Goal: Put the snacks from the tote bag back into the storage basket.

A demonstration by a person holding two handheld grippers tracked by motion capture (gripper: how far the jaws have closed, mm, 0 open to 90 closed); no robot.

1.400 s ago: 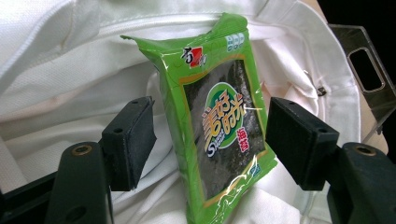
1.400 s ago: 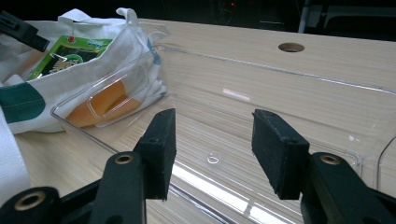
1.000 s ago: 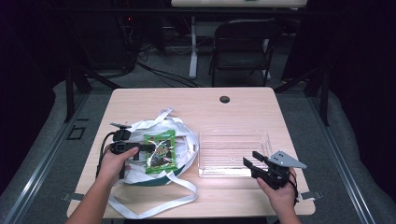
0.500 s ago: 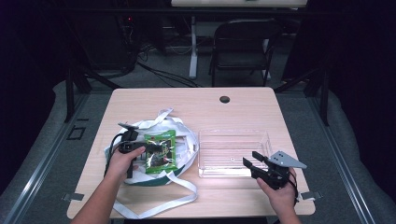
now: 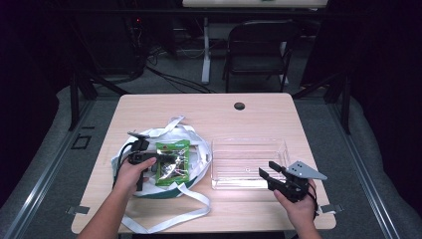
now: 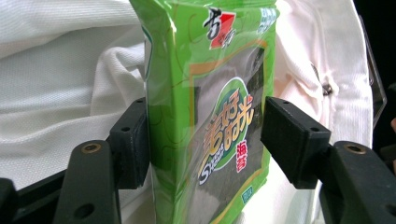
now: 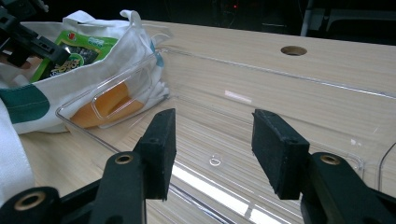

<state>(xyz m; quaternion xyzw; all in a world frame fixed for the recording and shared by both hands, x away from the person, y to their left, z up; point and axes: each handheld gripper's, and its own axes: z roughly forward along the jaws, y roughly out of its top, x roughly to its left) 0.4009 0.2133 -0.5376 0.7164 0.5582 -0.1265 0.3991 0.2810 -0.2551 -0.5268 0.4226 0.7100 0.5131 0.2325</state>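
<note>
Two grippers are working at the table [image 5: 219,114], and I am taking the white bag [image 5: 196,149] as my landmark. I am holding the left gripper [image 5: 149,160] over the bag, its jaws astride a green packet [image 5: 172,161] lying on top of the cloth. In the left gripper view the jaws have just been closing: one pad is touching the packet [image 6: 210,112] edge, the other is standing just clear, so they are apart and not yet clamping. Right of the bag a clear tray [image 5: 249,162] is sitting, touching the bag's side. My right gripper [image 5: 272,175] is hanging at the tray's near edge, well apart from the bag, jaws spread wide with nothing between them. In the right gripper view something orange [image 7: 109,105] is showing through the tray's wall beside the bag. White straps [image 5: 164,216] are trailing from the bag toward the table's near edge. Beyond the bag a round hole [image 5: 239,106] is showing in the pale wood top. Farther back a dark chair [image 5: 256,52] is standing on grey floor [image 5: 50,149], in a dim room.
</note>
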